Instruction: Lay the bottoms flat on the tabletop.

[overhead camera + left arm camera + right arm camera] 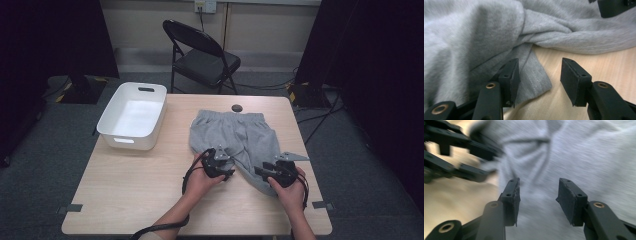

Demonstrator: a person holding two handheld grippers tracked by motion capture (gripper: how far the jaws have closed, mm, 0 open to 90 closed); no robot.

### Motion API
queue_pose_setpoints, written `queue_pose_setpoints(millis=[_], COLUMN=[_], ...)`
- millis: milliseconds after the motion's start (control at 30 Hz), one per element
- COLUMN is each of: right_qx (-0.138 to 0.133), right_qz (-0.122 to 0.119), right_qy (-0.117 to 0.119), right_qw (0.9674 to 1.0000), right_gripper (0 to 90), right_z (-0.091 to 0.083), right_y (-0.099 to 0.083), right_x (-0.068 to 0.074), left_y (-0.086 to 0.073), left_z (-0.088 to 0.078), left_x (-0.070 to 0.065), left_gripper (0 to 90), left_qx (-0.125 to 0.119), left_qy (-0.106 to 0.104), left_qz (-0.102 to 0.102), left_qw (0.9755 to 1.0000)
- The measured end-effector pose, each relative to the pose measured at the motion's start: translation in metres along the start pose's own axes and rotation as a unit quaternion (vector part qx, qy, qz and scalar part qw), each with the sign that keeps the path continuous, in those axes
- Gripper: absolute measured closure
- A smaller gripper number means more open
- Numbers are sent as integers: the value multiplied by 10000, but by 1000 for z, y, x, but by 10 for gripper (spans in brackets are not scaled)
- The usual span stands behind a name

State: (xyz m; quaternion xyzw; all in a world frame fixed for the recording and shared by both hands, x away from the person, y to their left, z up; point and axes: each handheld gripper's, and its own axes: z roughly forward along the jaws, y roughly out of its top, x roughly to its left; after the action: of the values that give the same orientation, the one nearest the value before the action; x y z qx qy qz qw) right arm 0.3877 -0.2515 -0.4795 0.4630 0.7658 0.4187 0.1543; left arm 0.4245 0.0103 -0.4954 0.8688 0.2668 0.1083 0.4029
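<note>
Grey sweat shorts (235, 135) are laid flat right of centre in the high view, waistband toward the far table edge, leg openings toward the person. They appear to be being folded, possibly for the white bin (134, 116) at upper left.

Left gripper (539, 75): jaws partly open, nothing pinched. A hem corner of the left leg (534, 75) lies between the pads in the left gripper view, against the left pad side, with bare table (599, 65) under the right one.

Right gripper (539, 195): jaws partly open, nothing held, poised over flat grey fabric; that view is motion-blurred, so contact with the cloth cannot be judged.

Risks from here:
- If the left jaws are closed as they stand, only the thin hem tip would likely be caught, and it could slip out on lift.
- Fabric above the hem is already bunched and twisted; pulling would likely tighten the wrinkle into the fold.
- The right gripper has no edge between its pads, so closing on flat cloth could pinch both layers or nothing.
- The two grippers sit close together at lower centre of the high view; a collision or cable snag is plausible.
- Uneven lifting would likely skew the shorts toward the near table edge.
</note>
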Motion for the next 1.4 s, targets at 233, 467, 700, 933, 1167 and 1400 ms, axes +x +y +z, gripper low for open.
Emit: queue_pose_setpoints(millis=[233,467,700,933,1167,1400], right_qx=[155,213,291,215,264,293], right_qz=[92,-1,-22,-37,-78,-189], right_qy=[-226,-323,-378,-440,-599,-674], right_qw=[9996,9993,9989,9988,9978,9971], right_gripper=[407,352,220,197,201,197], right_z=[5,8,7,4,3,6], right_y=[-8,-13,-13,-12,-12,-14], right_x=[-14,-17,-18,-22,-27,-27], left_y=[1,0,2,0,-1,-3], left_z=[3,2,2,-5,-10,-15], left_x=[1,3,3,5,6,7], left_gripper=[552,681,788,858,868,869], left_qx=[74,17,124,283,392,467], left_qy=[69,113,149,-11,-96,-204], left_qz=[84,1,-47,-130,-233,-285], left_qw=[9999,9999,9998,9995,9989,9983])
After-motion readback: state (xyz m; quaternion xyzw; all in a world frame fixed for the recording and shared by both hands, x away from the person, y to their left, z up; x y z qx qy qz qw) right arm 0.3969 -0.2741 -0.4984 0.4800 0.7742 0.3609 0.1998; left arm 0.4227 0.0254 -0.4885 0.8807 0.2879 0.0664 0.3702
